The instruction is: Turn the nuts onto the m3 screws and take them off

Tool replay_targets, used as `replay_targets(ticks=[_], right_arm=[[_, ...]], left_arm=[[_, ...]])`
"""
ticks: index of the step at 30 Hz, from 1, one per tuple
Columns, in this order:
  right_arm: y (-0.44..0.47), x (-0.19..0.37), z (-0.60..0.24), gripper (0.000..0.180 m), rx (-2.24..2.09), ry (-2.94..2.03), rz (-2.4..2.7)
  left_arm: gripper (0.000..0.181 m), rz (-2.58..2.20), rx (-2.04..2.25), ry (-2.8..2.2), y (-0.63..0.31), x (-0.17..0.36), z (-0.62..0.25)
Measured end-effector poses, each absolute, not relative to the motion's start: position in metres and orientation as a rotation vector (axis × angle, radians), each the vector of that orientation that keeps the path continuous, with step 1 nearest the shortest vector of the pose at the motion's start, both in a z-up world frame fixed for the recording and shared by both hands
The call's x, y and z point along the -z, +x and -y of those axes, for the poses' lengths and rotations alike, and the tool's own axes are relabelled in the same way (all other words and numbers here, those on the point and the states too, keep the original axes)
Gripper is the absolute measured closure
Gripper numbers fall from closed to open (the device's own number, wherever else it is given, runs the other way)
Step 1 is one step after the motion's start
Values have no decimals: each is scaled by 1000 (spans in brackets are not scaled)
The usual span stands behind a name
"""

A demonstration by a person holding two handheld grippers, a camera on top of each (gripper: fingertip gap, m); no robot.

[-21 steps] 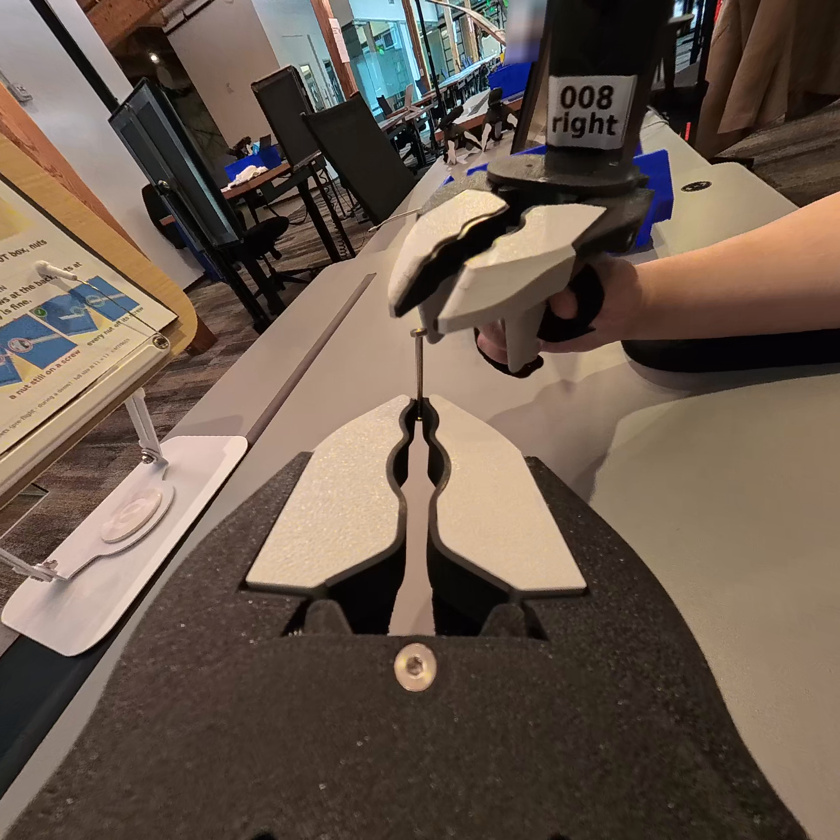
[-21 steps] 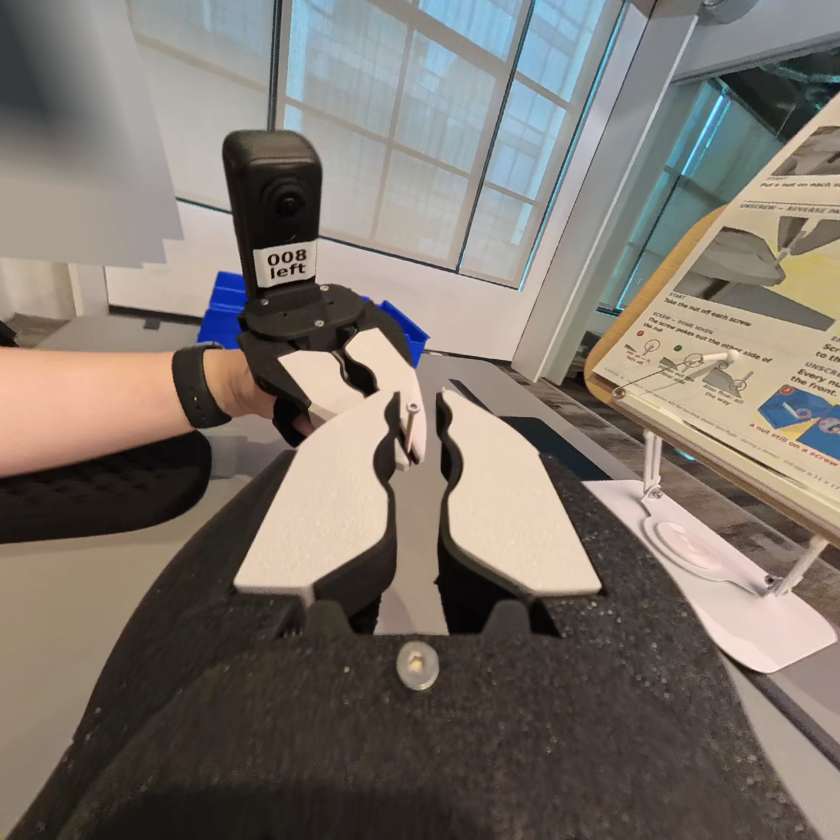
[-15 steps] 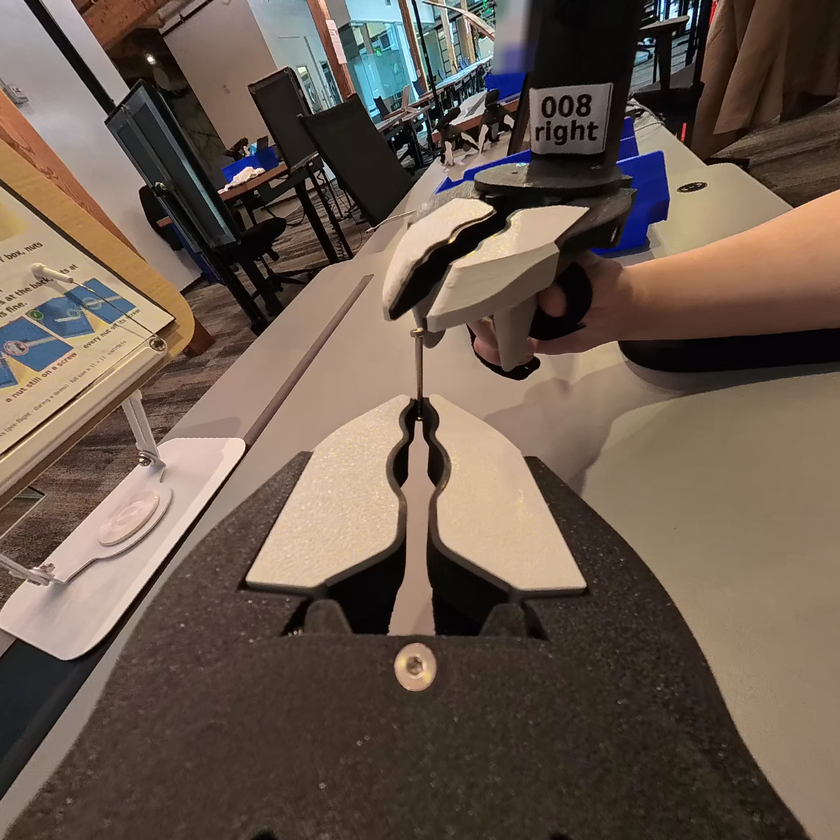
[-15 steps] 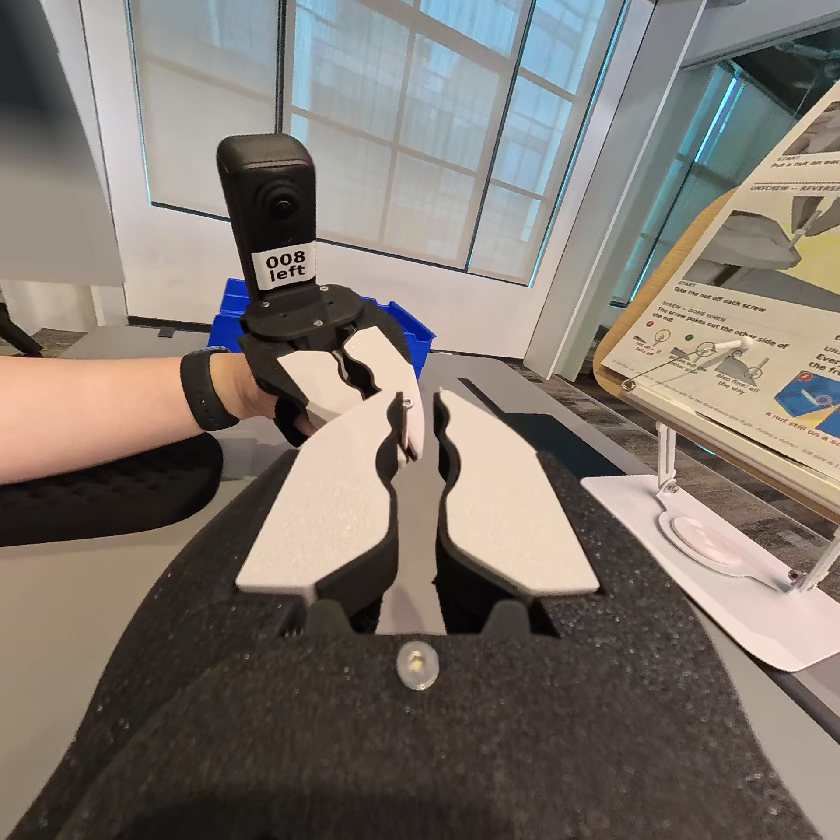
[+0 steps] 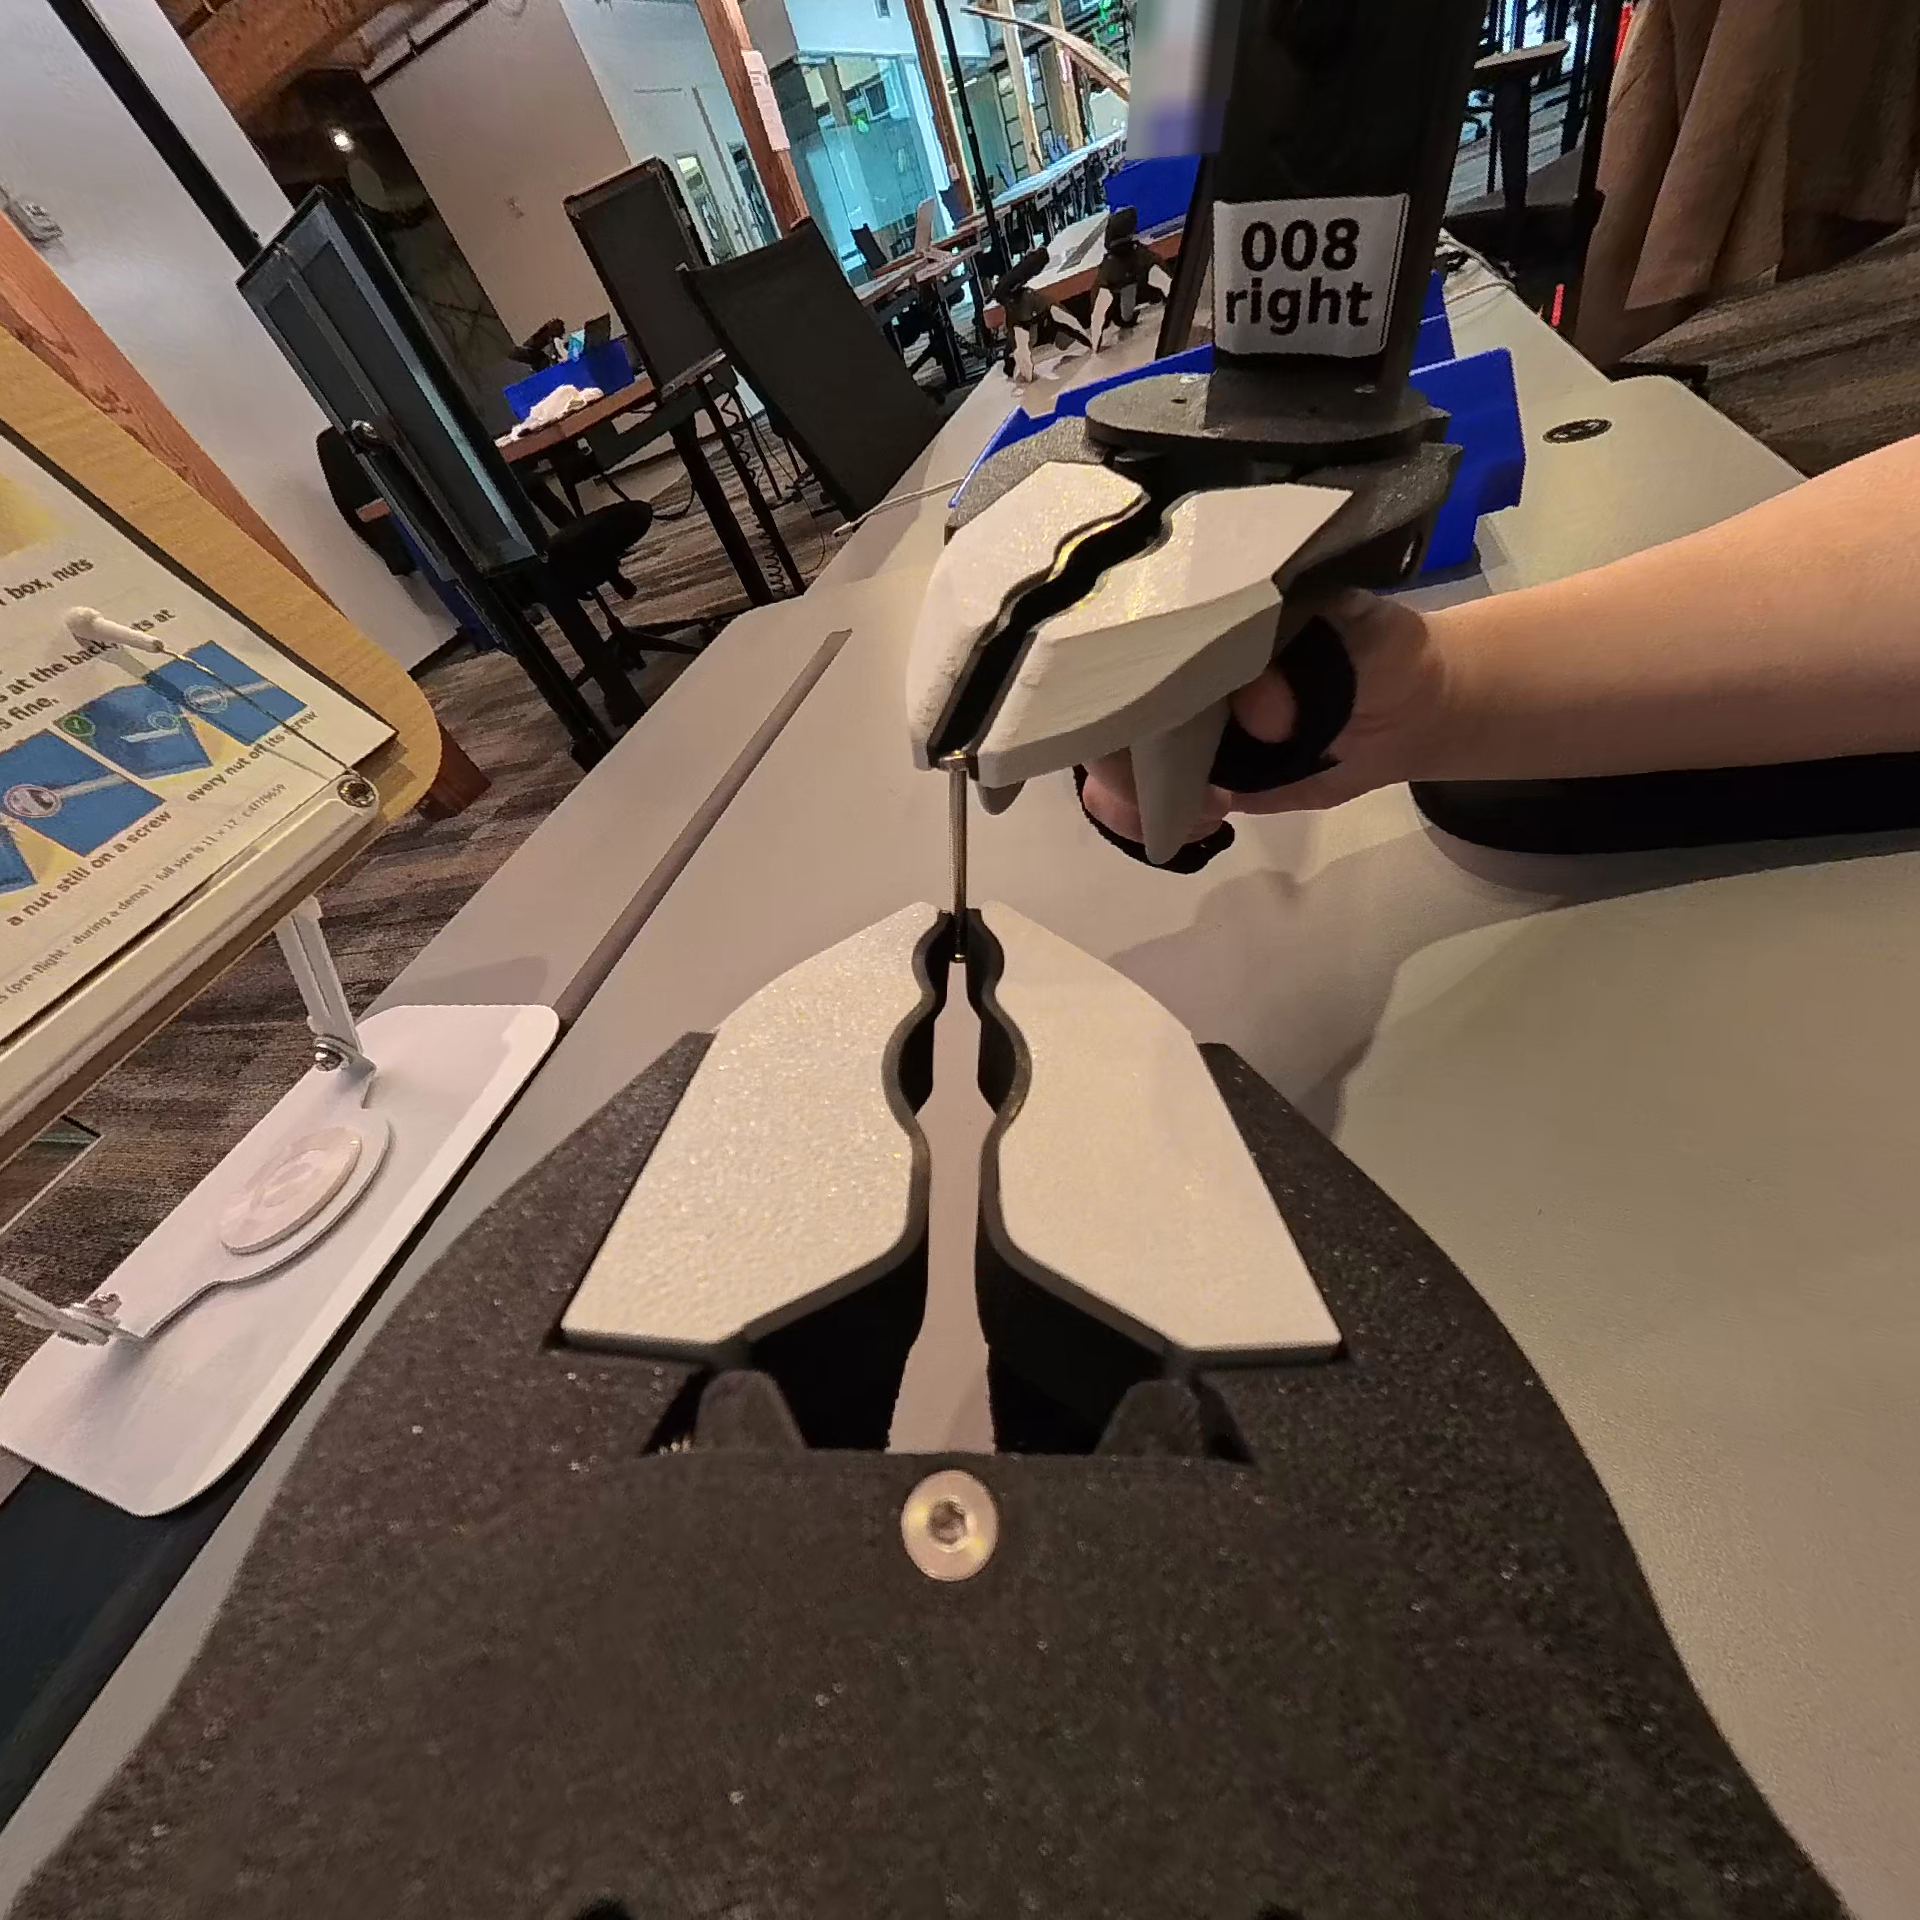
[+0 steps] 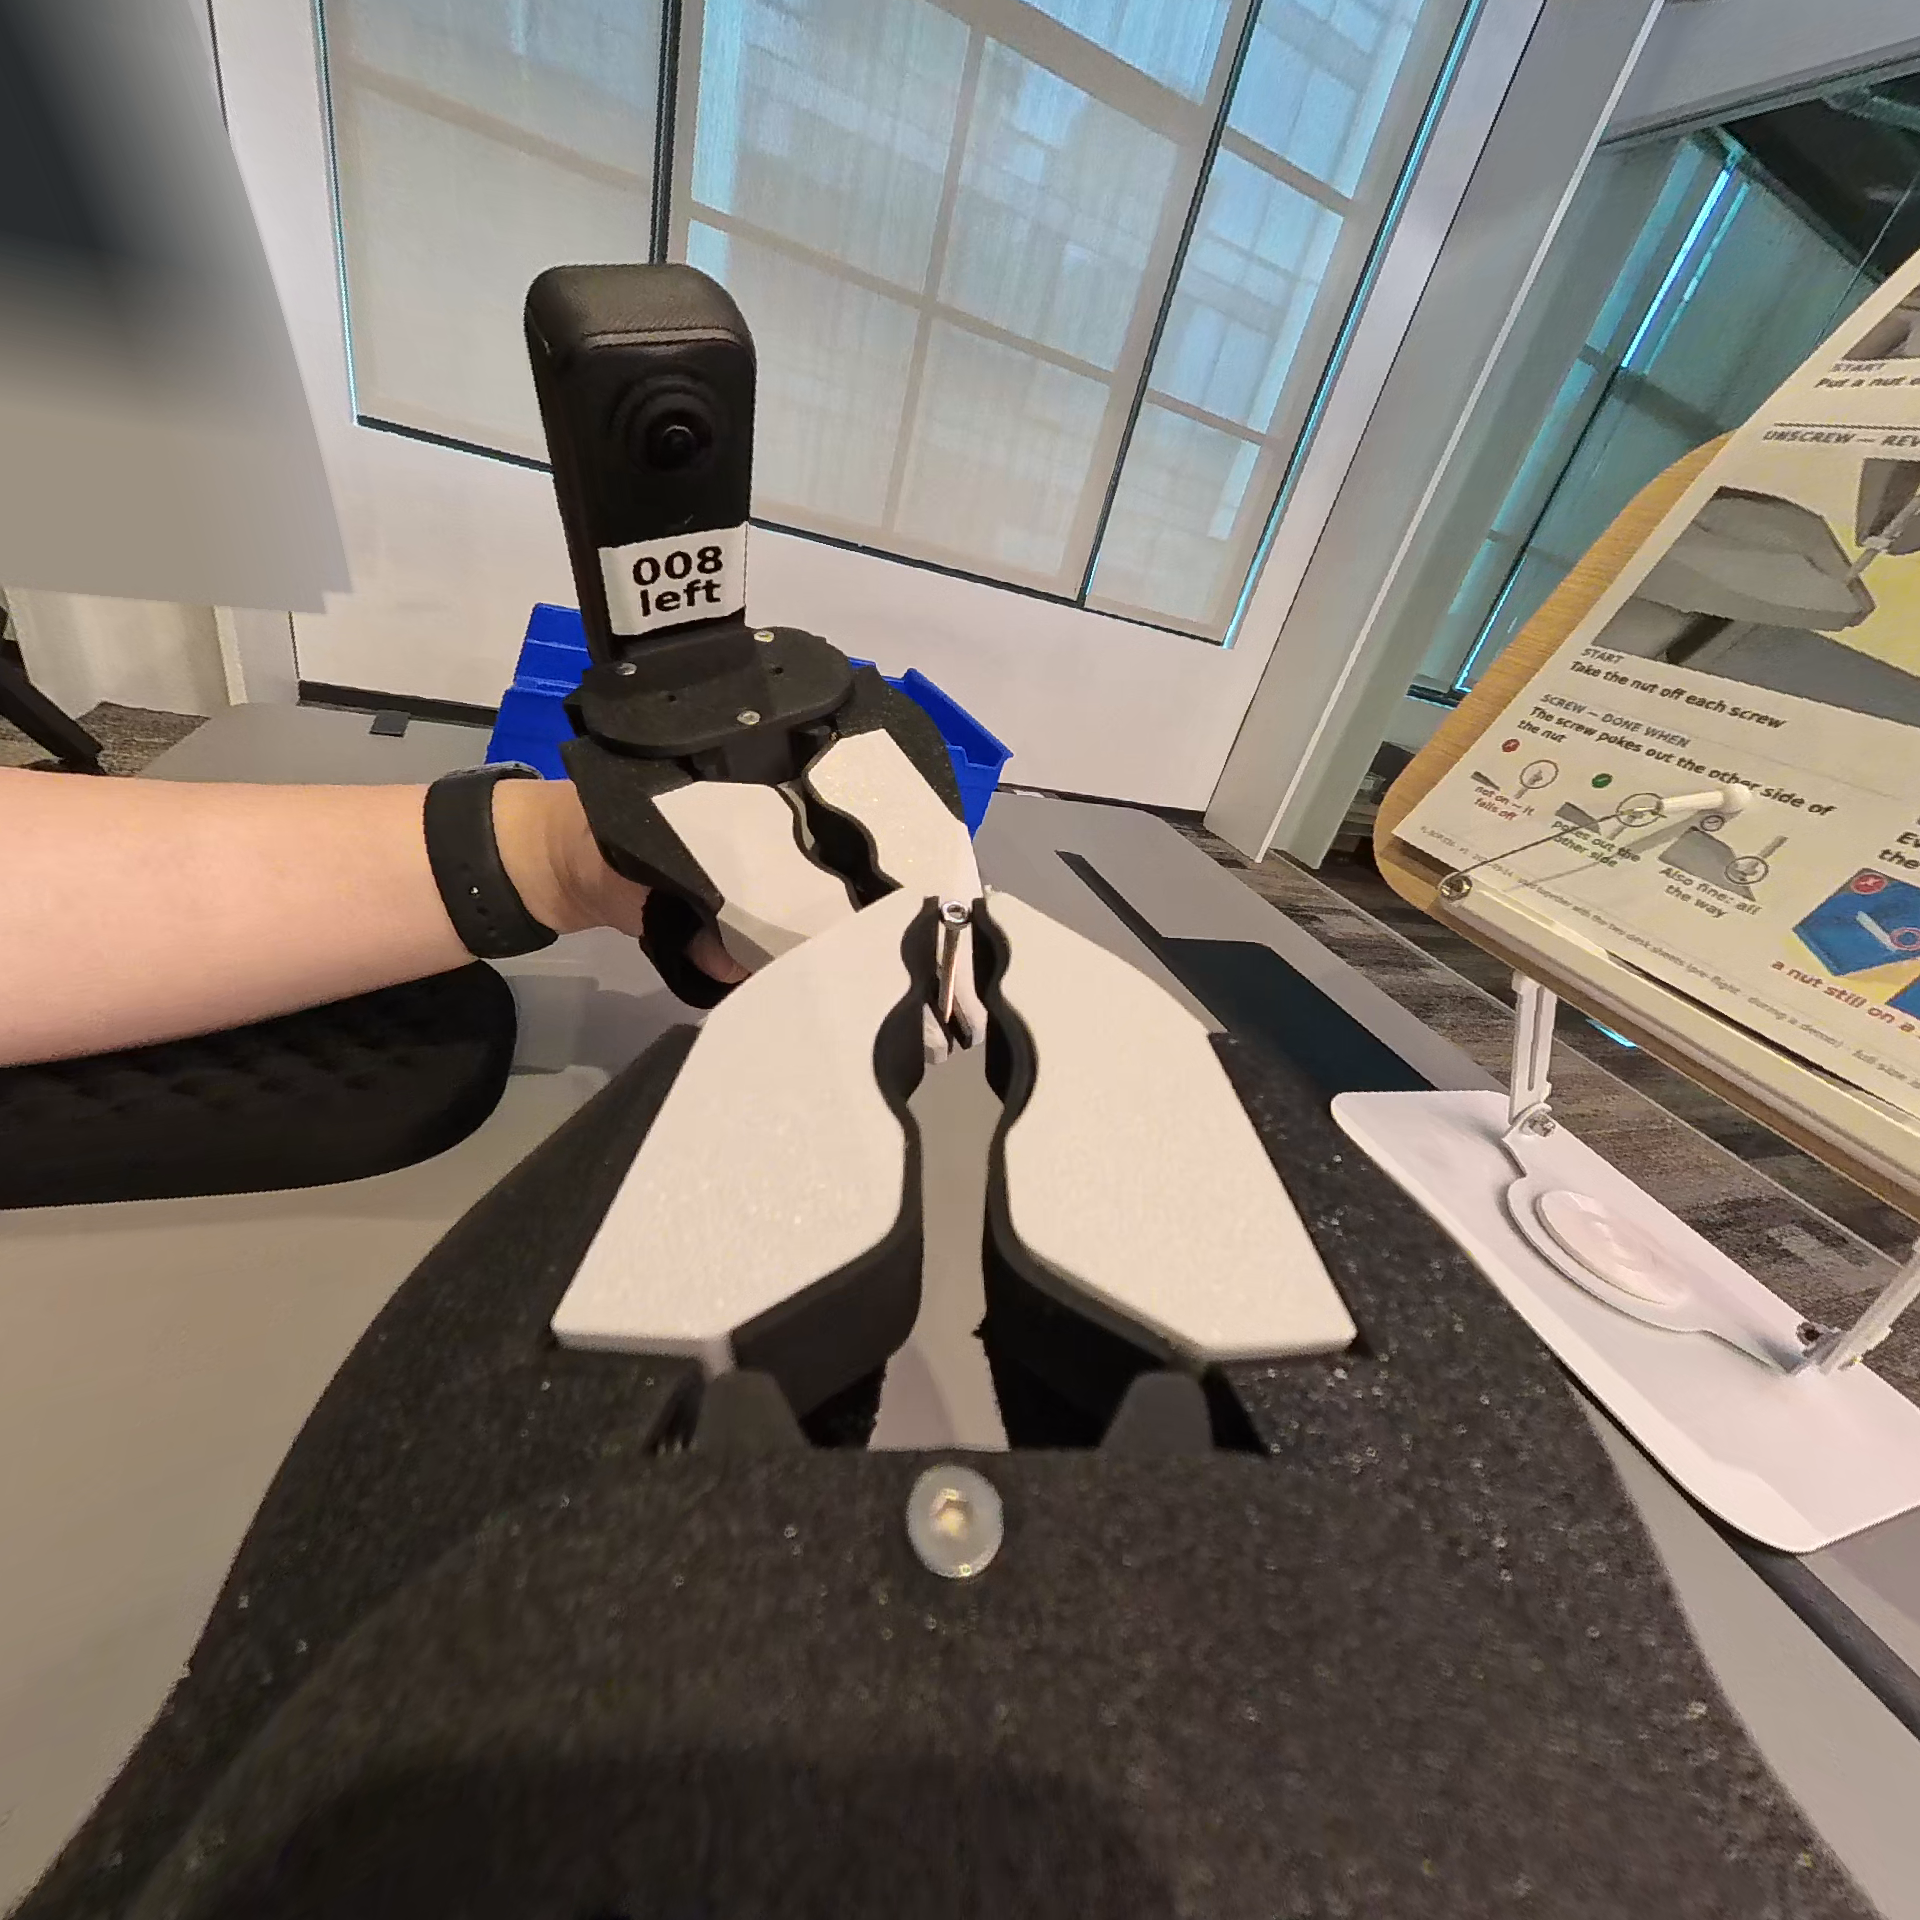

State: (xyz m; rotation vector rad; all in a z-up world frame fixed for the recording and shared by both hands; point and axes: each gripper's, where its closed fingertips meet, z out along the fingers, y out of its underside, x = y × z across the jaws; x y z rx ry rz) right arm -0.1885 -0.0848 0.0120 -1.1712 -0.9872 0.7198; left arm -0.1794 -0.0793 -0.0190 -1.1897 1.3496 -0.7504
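A thin m3 screw stands upright between both grippers above the grey table. My left gripper is shut on its lower end. My right gripper comes from above with its jaws nearly together on the screw's top end. In the right wrist view my right gripper pinches a small round metal piece at the top of the screw; whether it is a nut or the head I cannot tell. The left gripper holds the screw below it.
An instruction board on a white stand is at the table's side; it also shows in the right wrist view. Blue bins stand at the back. A person's forearm rests on a black pad. Left and right tips are no more than a few centimetres apart.
My right gripper was open beside the screw's top. It has moved over the top end and its jaws have come together on it. My left gripper has kept hold of the screw.
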Motion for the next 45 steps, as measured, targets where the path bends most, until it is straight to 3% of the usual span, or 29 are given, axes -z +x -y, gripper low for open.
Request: replay_targets(ticks=[19,33,39,45], right_arm=[[-195,-8,113,175,-596,-1085,1243],[-192,-11,91,170,-606,-1191,1069],[-187,-23,97,161,-746,-1150,1022],[-190,-33,114,163,-900,-1091,1048]], left_arm=[[179,-1476,1096,-1206,-185,22,114],[179,-1366,903,-1210,-185,17,89],[179,-1352,976,-1159,-186,8,96],[179,-1371,1095,-1082,-186,-3,114]])
